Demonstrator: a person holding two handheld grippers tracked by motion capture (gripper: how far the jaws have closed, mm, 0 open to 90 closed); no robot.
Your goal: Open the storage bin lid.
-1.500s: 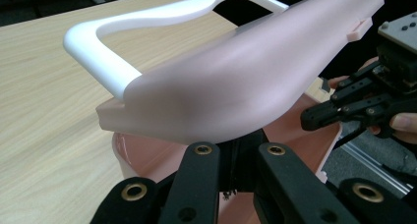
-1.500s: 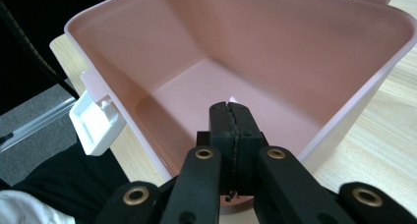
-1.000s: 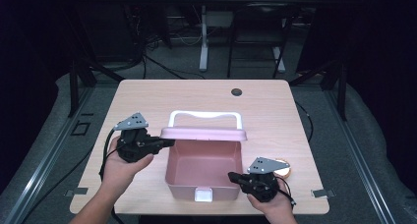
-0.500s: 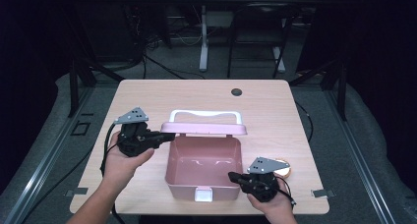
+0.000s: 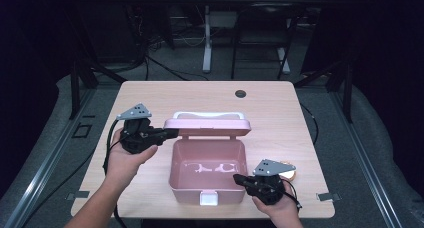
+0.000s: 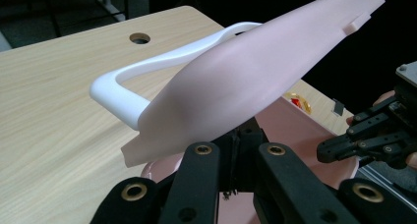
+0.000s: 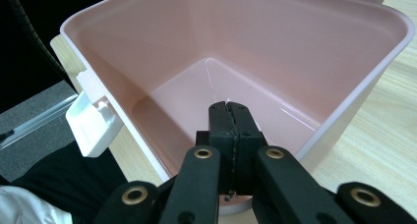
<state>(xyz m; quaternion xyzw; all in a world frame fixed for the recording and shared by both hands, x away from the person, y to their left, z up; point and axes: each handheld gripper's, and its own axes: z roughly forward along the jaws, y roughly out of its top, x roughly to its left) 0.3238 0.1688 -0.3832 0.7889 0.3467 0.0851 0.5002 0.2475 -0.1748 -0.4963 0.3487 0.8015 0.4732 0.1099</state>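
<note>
A pink plastic box [image 5: 173, 164] stands open near the table's front edge, with a white latch [image 5: 208, 198] on its front wall. Its pink lid [image 5: 207, 127], hinged at the back, is held part-way up, and its white handle [image 5: 207, 115] shows beyond it. My left gripper [image 5: 172, 133] is shut, with its jaws tucked under the lid's left end. From the left gripper view the lid [image 6: 246, 71] lies over the jaw tips. My right gripper [image 5: 237, 178] is shut at the box's front right corner, and its closed tips [image 7: 228, 108] reach over the rim above the empty inside [image 7: 206, 81].
A small round gold and red thing [image 5: 290, 174] lies on the table just right of my right hand. A dark cable hole [image 5: 240, 93] sits near the table's far edge. Bare wood [image 5: 310, 133] spreads around the box. Dark stands and cables lie on the floor beyond.
My left gripper has edged away from me under the lid's left end. The lid has tilted, so more of its pink face and less of the handle shows. The right gripper has stayed put.
</note>
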